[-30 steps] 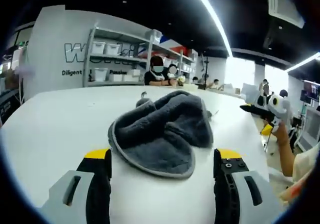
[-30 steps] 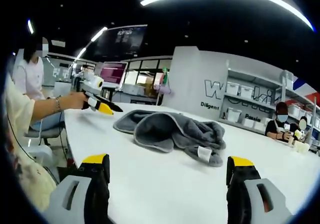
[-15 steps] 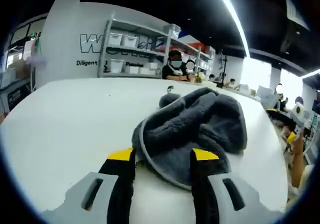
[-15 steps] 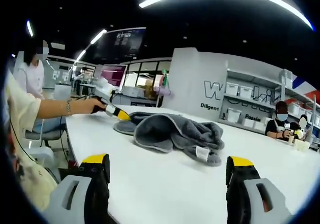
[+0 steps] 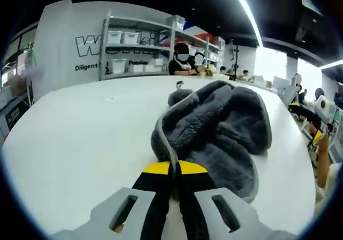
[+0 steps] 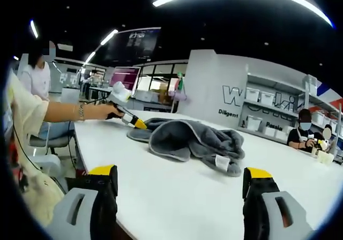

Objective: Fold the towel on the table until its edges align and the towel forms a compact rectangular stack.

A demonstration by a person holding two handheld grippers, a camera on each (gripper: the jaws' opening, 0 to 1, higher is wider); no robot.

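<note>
Your left gripper point(image 5: 172, 171): jaws brought together on the piped hem of the grey towel point(image 5: 214, 127), yellow tips pressed against each side of the edge with no gap between them. The towel lies crumpled on the white table point(image 5: 80, 138), its bulk heaped just beyond and to the right of those fingertips; the hem runs up from between them and curves along the near-left side of the heap.

Your right gripper point(image 6: 179, 175): jaws spread wide, nothing between them, bare table point(image 6: 177, 192) in the gap. Seen from this side, the towel point(image 6: 187, 141) sits well ahead of the fingertips, roughly centred between them, bunched in soft folds with a small white label point(image 6: 221, 162) showing on its near-right edge.

In the right gripper view, your left gripper point(image 6: 128, 118) comes in from the left, held in your hand point(image 6: 104, 111), its yellow tip touching the towel's far-left edge.

Behind the table: shelving point(image 5: 134, 52) with white bins, seated people beyond.
</note>
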